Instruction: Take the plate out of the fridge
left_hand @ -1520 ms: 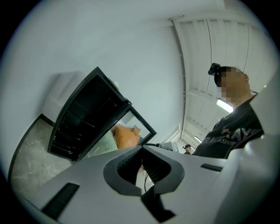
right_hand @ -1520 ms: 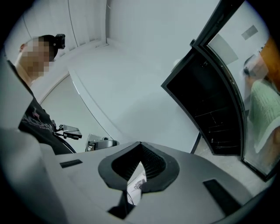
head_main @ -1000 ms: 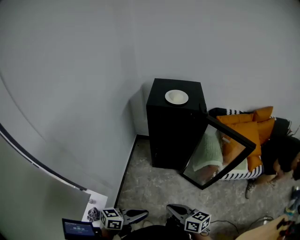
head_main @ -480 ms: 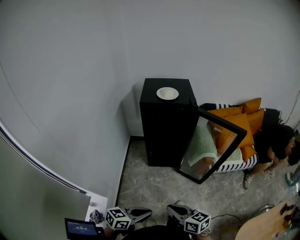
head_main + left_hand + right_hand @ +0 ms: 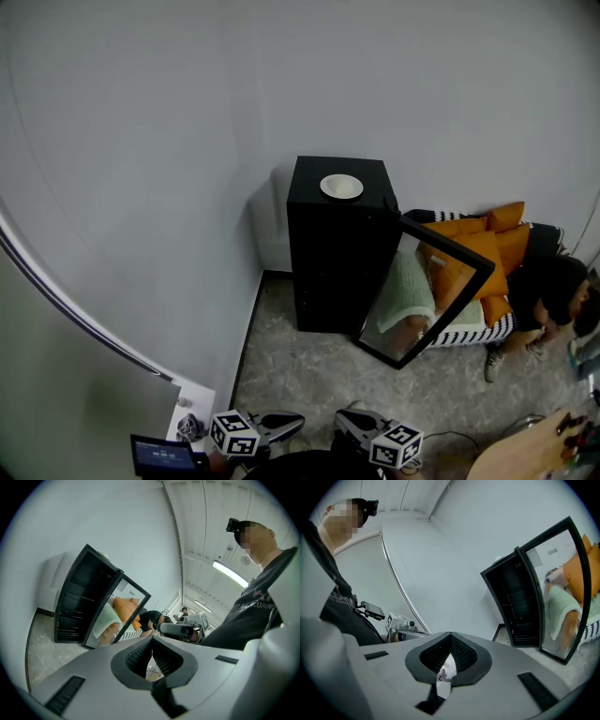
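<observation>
A black fridge [image 5: 337, 244] stands against the grey wall, its glass door [image 5: 427, 291] swung open to the right. A white plate [image 5: 341, 187] rests on top of the fridge. Both grippers are low at the bottom edge of the head view, well short of the fridge. My left gripper [image 5: 298, 420] and my right gripper [image 5: 339, 414] point toward each other, both shut and empty. The left gripper view shows its closed jaws [image 5: 152, 641] below the fridge [image 5: 77, 599]. In the right gripper view the gripper [image 5: 451, 638] is closed, with the fridge [image 5: 515, 602] to the right.
A person in dark clothes [image 5: 553, 291] sits right of the fridge by orange cushions [image 5: 478, 246] on a striped seat. A small screen [image 5: 159, 457] is at the bottom left, a wooden piece [image 5: 525, 459] at the bottom right. Speckled floor [image 5: 309, 375] lies between me and the fridge.
The head view has shifted, so the fridge and plate sit slightly further left and higher in the picture. The left gripper has edged a little right. Both stay shut.
</observation>
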`<state>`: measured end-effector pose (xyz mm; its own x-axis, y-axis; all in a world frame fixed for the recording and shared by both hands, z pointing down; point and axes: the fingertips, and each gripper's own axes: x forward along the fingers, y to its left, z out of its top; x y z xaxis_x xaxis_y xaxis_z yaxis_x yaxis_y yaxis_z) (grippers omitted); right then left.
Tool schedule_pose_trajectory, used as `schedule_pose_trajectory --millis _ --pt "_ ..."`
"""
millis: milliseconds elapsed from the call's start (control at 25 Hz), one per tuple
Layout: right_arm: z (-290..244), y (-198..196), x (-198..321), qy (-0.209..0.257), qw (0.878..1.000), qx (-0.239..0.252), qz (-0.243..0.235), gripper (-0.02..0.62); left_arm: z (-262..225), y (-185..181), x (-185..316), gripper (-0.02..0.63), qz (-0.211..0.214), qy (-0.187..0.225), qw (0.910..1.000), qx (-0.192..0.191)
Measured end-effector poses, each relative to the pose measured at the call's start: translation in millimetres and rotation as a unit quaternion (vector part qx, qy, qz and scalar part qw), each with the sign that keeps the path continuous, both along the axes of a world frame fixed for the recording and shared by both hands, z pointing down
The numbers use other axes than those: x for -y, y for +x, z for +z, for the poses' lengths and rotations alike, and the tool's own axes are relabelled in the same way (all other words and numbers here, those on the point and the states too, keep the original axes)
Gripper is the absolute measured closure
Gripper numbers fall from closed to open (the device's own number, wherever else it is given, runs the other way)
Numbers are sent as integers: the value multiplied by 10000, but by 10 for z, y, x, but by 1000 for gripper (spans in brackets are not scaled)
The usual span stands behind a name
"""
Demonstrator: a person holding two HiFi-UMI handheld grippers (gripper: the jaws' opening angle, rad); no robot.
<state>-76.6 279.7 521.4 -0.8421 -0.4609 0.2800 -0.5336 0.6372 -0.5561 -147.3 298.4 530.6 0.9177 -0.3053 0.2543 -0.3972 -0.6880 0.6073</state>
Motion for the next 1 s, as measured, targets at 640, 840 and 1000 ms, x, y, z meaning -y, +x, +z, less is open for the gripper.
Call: schedule_pose_trajectory --millis 640,840,1000 --pt "3 -7 -18 4 10000 -27 -5 589 -36 -19 45 600 -82 15 10000 -30" --pt "29 -35 -5 -9 10000 -41 -69 589 -26 -64 70 600 -194 -34 9997 -112" --pt "41 -68 4 -1 9999 -57 -147 589 -9 -78 66 600 -236 -57 9996 -124"
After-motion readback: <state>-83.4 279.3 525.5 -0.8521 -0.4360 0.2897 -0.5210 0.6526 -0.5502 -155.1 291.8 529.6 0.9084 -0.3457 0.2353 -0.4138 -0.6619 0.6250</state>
